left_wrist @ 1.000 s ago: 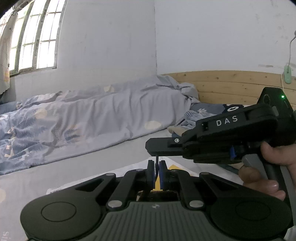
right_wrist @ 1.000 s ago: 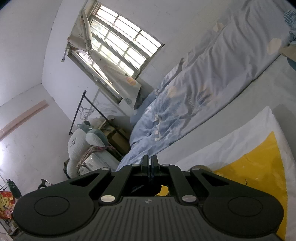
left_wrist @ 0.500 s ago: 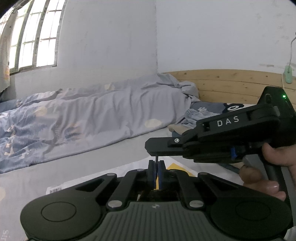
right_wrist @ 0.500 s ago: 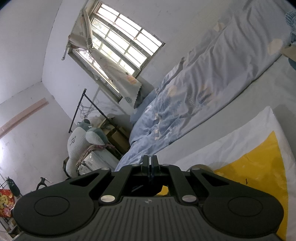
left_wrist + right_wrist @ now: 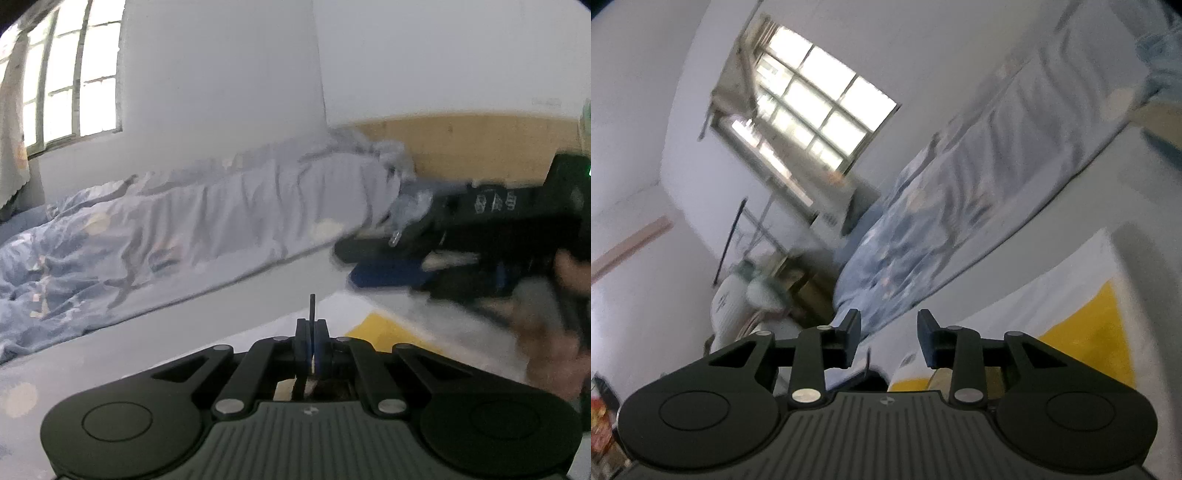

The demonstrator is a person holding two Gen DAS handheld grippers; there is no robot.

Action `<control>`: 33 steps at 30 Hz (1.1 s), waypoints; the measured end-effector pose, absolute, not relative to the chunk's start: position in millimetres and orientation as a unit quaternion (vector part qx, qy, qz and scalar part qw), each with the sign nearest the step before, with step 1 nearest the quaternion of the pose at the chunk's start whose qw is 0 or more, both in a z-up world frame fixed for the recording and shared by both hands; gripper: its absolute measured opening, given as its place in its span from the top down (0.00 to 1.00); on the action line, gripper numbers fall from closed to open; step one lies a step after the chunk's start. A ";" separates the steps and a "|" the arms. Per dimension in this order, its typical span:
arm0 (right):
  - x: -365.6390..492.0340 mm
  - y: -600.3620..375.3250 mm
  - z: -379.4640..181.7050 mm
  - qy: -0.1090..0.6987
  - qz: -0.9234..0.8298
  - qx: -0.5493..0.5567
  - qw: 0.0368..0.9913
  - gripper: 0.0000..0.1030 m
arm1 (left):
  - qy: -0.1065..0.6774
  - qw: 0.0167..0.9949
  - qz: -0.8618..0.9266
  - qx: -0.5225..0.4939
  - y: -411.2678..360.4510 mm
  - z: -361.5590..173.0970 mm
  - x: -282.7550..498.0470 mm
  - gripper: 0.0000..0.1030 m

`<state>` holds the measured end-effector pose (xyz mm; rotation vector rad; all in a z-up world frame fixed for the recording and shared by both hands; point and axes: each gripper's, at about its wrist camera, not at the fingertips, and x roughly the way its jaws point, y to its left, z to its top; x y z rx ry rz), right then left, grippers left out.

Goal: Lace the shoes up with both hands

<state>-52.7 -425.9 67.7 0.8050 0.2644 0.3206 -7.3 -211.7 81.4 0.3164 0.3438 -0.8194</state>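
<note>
In the left wrist view my left gripper (image 5: 312, 328) is shut on a thin dark shoelace tip (image 5: 313, 306) that sticks straight up from its pads. My right gripper (image 5: 347, 264) hangs blurred to the upper right of it, clear of the lace, held by a hand (image 5: 554, 332). In the right wrist view my right gripper (image 5: 888, 332) has its jaws opening, and nothing is between the fingertips. A thin dark strand (image 5: 867, 363) shows just below them. The shoe is almost wholly hidden under both gripper bodies.
A white and yellow mat (image 5: 376, 325) lies on the grey bed sheet under the grippers. A rumpled blue quilt (image 5: 184, 229) runs along the far wall, with a wooden headboard (image 5: 461, 147) at the right. A window (image 5: 812, 110) is behind.
My right gripper, shut on the lace tip just above the left fingers before, has opened and drawn off to the right. The left gripper stays shut on the lace. Both views are now blurred.
</note>
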 end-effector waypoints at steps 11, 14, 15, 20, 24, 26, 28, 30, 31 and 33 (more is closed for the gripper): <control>-55.4 -465.6 61.3 0.099 0.080 0.431 0.893 0.65 | 0.262 0.848 -0.393 0.240 -239.0 56.7 6.1 1.00; -56.9 -469.2 61.9 0.096 0.081 0.433 0.893 0.65 | 0.292 0.843 -0.383 0.240 -242.2 51.6 16.0 1.00; -57.6 -469.5 62.4 0.094 0.082 0.433 0.893 0.65 | 0.297 0.842 -0.382 0.240 -242.8 51.3 17.7 1.00; -60.3 -476.3 62.1 0.091 0.078 0.438 0.891 0.65 | 0.318 0.831 -0.379 0.254 -251.0 50.8 25.1 1.00; -61.2 -480.2 62.1 0.088 0.075 0.445 0.888 0.65 | 0.343 0.817 -0.379 0.266 -258.7 53.5 30.5 1.00; -60.7 -480.7 62.3 0.088 0.077 0.447 0.887 0.65 | 0.352 0.811 -0.378 0.274 -261.5 54.8 32.2 1.00; -60.8 -480.6 62.6 0.087 0.080 0.447 0.886 0.65 | 0.359 0.807 -0.378 0.275 -262.5 56.3 33.6 1.00; -60.6 -480.4 63.3 0.086 0.082 0.446 0.887 0.65 | 0.368 0.804 -0.379 0.274 -263.3 57.1 35.5 1.00; -60.7 -480.9 63.2 0.085 0.083 0.447 0.887 0.65 | 0.371 0.803 -0.379 0.273 -263.6 57.9 36.1 1.00; -61.2 -481.6 63.4 0.084 0.083 0.447 0.887 0.65 | 0.375 0.800 -0.379 0.276 -265.7 58.1 37.2 1.00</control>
